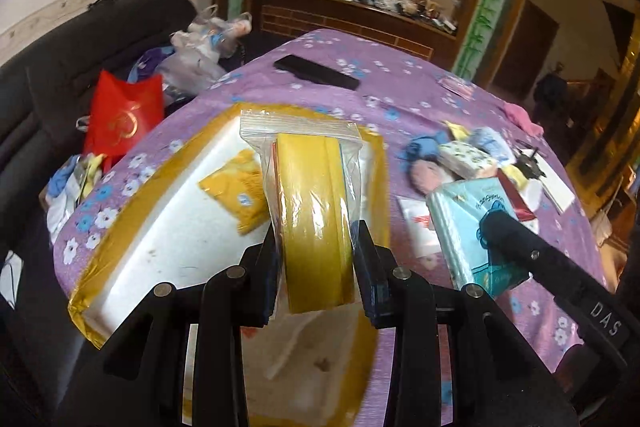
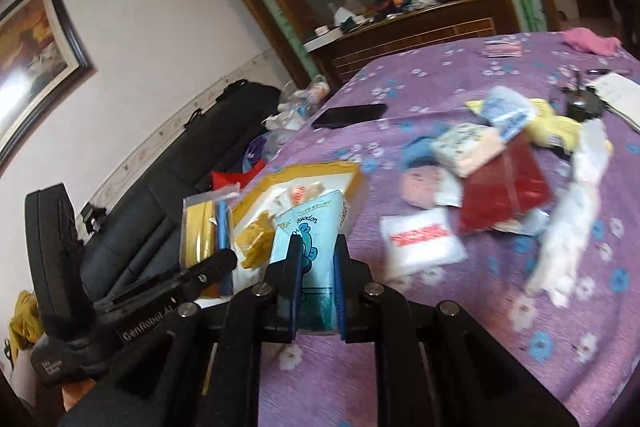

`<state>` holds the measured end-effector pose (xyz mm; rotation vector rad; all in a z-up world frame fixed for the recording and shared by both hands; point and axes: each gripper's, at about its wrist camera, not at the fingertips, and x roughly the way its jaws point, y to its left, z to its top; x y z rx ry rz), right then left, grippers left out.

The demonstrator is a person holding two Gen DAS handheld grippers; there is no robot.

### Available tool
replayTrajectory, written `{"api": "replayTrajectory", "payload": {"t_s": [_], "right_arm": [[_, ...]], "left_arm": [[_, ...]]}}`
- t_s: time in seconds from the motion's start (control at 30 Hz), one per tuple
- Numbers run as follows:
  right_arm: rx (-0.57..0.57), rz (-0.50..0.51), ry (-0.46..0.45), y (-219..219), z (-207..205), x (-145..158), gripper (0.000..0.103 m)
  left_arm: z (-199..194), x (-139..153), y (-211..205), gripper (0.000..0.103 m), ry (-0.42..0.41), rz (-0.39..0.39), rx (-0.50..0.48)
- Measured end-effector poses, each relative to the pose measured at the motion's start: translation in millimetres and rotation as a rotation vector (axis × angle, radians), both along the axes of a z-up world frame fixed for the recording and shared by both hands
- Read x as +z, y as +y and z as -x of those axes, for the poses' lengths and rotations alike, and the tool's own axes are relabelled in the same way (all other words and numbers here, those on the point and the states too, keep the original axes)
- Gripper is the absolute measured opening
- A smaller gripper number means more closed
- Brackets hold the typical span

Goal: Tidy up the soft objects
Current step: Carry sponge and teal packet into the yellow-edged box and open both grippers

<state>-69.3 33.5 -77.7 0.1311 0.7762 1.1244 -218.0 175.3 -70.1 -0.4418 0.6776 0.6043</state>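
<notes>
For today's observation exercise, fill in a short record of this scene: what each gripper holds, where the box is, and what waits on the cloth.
left gripper: shut on yellow item in zip bag, above the box
right gripper: shut on light blue tissue pack
foam box: white, yellow-taped rim, holds a yellow packet
purple floral cloth: pile of soft packs, black phone

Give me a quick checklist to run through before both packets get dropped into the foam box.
1. Left gripper clamped on the zip bag of yellow cloth: ok.
2. Right gripper clamped on the light blue packet: ok.
3. Zip bag above the foam box: ok.
4. Blue packet above the box: not ok, over the purple cloth beside it.
5. Free floor in the box beside the yellow packet: ok.
6. Zip bag sealed: cannot tell.
</notes>
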Motion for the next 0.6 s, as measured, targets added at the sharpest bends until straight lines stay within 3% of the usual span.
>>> {"api": "replayTrajectory", "payload": {"t_s": [0.3, 0.37, 0.53, 0.6], "right_arm": [[0.016, 0.018, 0.063, 51.0, -22.7, -6.5, 0.012], [0.006, 0.034, 0.060, 70.4, -29.4, -6.3, 0.012], [-0.046, 0.079, 0.003, 105.7, -37.8, -14.8, 0.014], [-0.043, 0.097, 0.063, 110.4, -43.7, -28.1, 0.016]], "left_arm": [[6.7, 1.8, 51.1, 0.033, -0.025, 0.049, 0.044], [-2.1, 0.6, 64.8, 0.033, -0.002, 0.031, 0.047], [-23.3, -19.4, 96.3, 0.033, 0.052, 0.087, 0.060], [-29.6, -27.0, 101.3, 0.033, 0.082, 0.114, 0.059]]}}
